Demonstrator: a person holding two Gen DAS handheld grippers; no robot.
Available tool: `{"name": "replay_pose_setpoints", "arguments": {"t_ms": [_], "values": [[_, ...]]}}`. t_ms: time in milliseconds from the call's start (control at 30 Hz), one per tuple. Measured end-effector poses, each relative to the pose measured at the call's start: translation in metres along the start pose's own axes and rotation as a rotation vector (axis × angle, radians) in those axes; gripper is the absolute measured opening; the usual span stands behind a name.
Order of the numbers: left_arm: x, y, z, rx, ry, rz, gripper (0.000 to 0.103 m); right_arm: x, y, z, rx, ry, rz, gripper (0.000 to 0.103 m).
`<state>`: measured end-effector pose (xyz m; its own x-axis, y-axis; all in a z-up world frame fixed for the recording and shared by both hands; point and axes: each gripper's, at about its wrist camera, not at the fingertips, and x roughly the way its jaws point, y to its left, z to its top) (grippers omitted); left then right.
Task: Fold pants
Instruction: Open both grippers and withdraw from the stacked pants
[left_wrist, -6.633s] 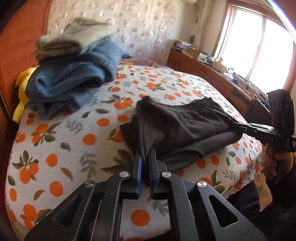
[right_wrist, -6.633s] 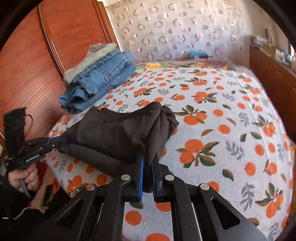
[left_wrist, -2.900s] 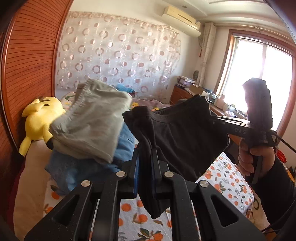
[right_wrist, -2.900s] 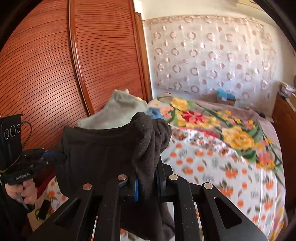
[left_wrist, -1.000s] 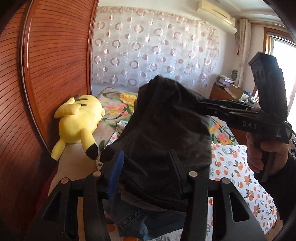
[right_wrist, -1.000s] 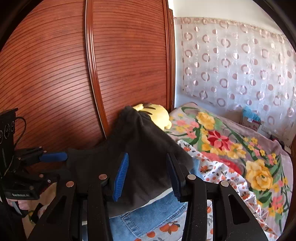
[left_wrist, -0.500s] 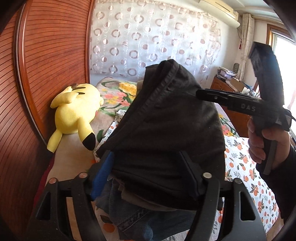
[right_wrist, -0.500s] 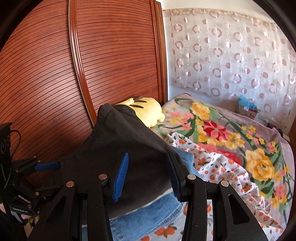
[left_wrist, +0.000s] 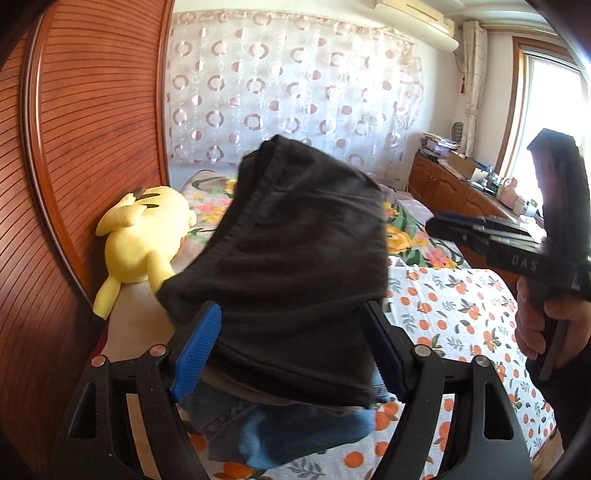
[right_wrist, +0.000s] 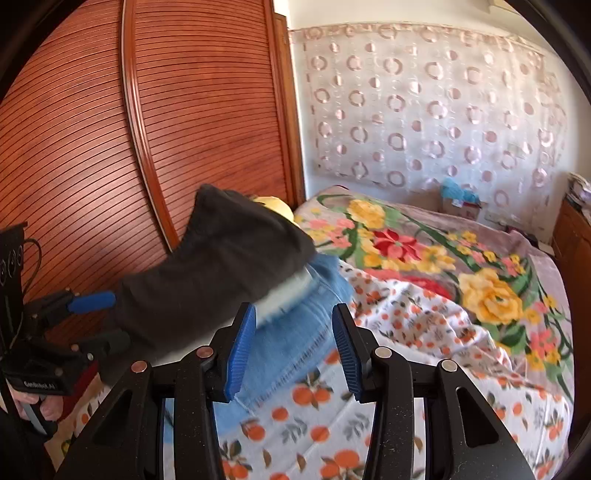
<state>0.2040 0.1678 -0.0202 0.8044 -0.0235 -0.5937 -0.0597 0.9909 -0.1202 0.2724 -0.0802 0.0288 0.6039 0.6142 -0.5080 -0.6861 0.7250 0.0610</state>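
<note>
Folded black pants (left_wrist: 295, 266) dropped onto the clothes stack (right_wrist: 295, 332)

Left gripper (left_wrist: 291, 347) jaws, clenched seconds ago, are opening around the pants; right gripper (right_wrist: 291, 347) jaws opening, released, nothing between them.

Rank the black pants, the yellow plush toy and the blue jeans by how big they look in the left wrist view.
1. black pants, though nearness to the camera inflates them
2. yellow plush toy and blue jeans: look alike; jeans mostly hidden, so unranked
</note>
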Motion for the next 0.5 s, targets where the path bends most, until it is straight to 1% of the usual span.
{"name": "replay_pose_setpoints", "arguments": {"t_ms": [67, 133, 233, 300, 400, 500], "values": [[0.0, -0.005, 0.0, -0.005, -0.007, -0.004, 0.087, -0.008, 0.002, -0.006, 0.008, 0.0, -0.009, 0.051], [-0.001, -0.009, 0.0, -0.003, -0.01, -0.01, 0.088, -0.015, 0.004, -0.012, 0.01, 0.001, -0.022, 0.054], [-0.002, -0.018, 0.0, 0.003, -0.009, -0.012, 0.088, -0.025, 0.004, -0.019, 0.02, -0.01, -0.016, 0.061], [-0.003, -0.025, 0.0, 0.016, -0.009, -0.013, 0.088, -0.031, 0.005, -0.023, 0.025, -0.014, -0.037, 0.071], [-0.003, -0.035, -0.001, 0.035, -0.002, -0.018, 0.088, -0.038, 0.005, -0.029, 0.034, -0.019, -0.051, 0.078], [-0.004, -0.045, -0.004, 0.052, 0.001, -0.038, 0.088, -0.046, 0.008, -0.037, 0.037, -0.022, -0.078, 0.081]]}}
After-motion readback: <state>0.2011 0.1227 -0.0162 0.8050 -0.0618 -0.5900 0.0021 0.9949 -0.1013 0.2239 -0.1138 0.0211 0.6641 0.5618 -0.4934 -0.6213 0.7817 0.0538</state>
